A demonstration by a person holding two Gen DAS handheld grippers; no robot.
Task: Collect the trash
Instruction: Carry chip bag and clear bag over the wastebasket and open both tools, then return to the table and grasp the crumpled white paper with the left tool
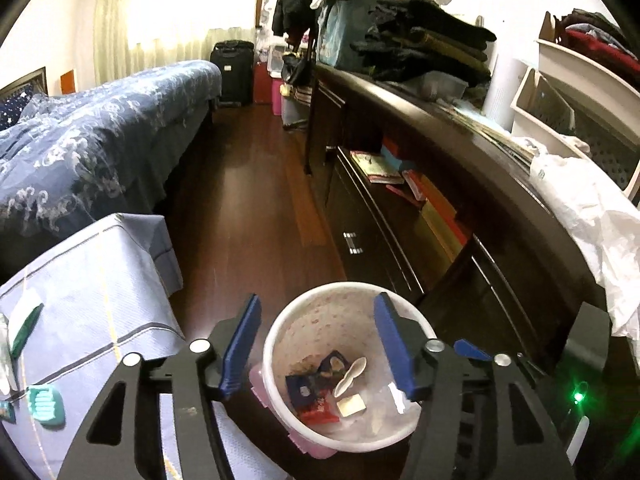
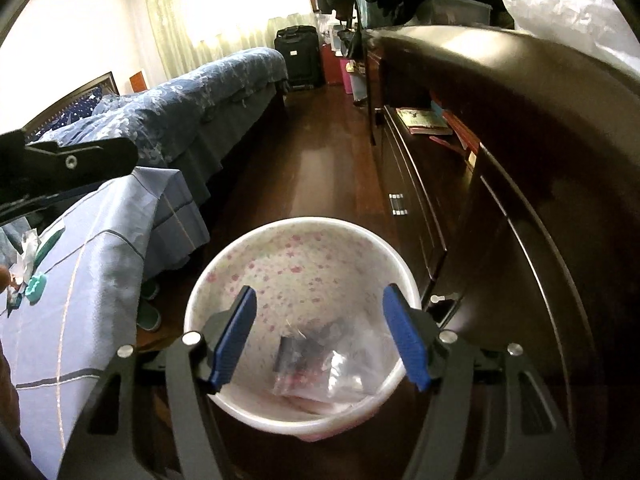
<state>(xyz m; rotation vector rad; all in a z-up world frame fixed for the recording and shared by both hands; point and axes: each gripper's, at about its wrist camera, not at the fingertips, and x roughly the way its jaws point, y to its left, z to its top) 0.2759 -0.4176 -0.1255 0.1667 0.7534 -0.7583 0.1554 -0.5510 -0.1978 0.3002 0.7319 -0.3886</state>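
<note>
Trash (image 1: 326, 386) lies inside the white bin (image 2: 256, 414) on the floor, right of the bench (image 2: 100, 248). Both the left gripper (image 1: 316, 350) and right gripper (image 2: 320, 334) hang above it, fingers spread, holding nothing.

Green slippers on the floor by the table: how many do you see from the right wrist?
2. One green slipper peeks out under the hanging blue tablecloth; the other slipper lies just nearer the camera, left of the white bin. More may be hidden under the cloth.
</note>
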